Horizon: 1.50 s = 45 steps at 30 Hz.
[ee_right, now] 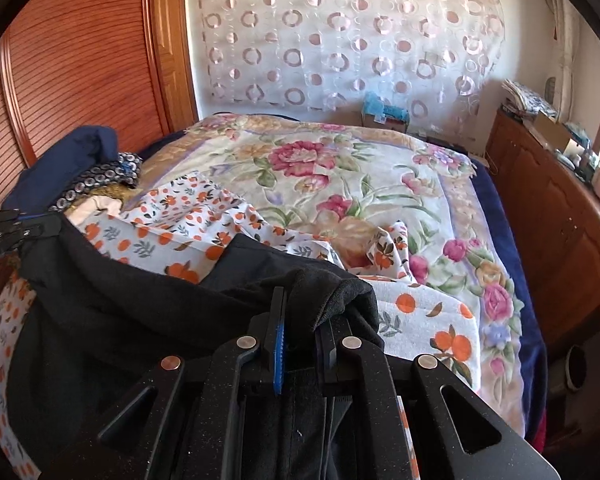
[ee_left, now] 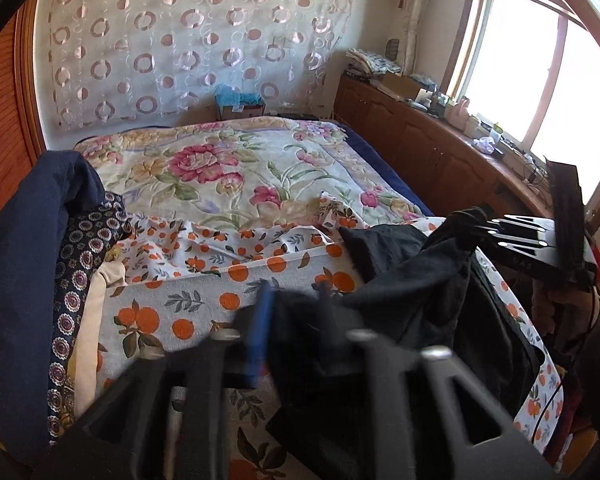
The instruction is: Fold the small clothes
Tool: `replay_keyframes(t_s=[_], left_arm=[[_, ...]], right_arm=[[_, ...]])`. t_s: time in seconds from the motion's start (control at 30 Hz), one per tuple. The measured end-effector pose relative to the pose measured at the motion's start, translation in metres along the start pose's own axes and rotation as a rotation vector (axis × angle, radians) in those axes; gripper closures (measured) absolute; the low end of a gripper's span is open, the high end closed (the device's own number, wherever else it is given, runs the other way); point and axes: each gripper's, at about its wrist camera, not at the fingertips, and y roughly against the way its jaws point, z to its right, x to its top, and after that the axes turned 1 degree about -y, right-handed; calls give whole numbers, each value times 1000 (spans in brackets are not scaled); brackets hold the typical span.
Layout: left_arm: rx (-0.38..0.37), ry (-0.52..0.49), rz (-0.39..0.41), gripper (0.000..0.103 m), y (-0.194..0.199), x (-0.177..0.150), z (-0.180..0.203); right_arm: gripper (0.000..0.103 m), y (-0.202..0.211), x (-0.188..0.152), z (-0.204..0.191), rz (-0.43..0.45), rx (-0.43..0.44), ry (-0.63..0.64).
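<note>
Holding the black garment in my right hand-held gripper only — left hand-held gripper half-open, its corner may drop.

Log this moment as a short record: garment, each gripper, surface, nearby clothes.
garment: black garment, bunched, lying over the orange-print sheet
right gripper: shut on a fold of the black garment
left gripper: blurred, jaws apart, black cloth between them; grip cannot be told
surface: bed with floral blanket
nearby clothes: pile with navy cloth on top, at the bed's left side
</note>
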Motion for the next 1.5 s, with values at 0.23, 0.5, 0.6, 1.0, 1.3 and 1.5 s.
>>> replay_keyframes(t_s=[0.23,0.5,0.6,1.0,1.3,1.5], left_arm=[[-12,-22,9,26,17,-10,11],[-58,19,-51,26,36,-59,31],[-91,43,-81,26,40,-82,41],[-84,34,-111,26,47,-129,75],[-56,51,-173,26,37,-158,78],[-41,42,-175,26,40,-170,79]], right_arm=[[64,-4,9,13,9,-7,-42],[49,48,-46,24,-14,38,-43],[43,64,-79,25,-73,71,-46],[38,99,-139,8,-106,96,-50],[38,93,-150,10,-141,25,-45],[38,84,-154,6,-163,28,-72]])
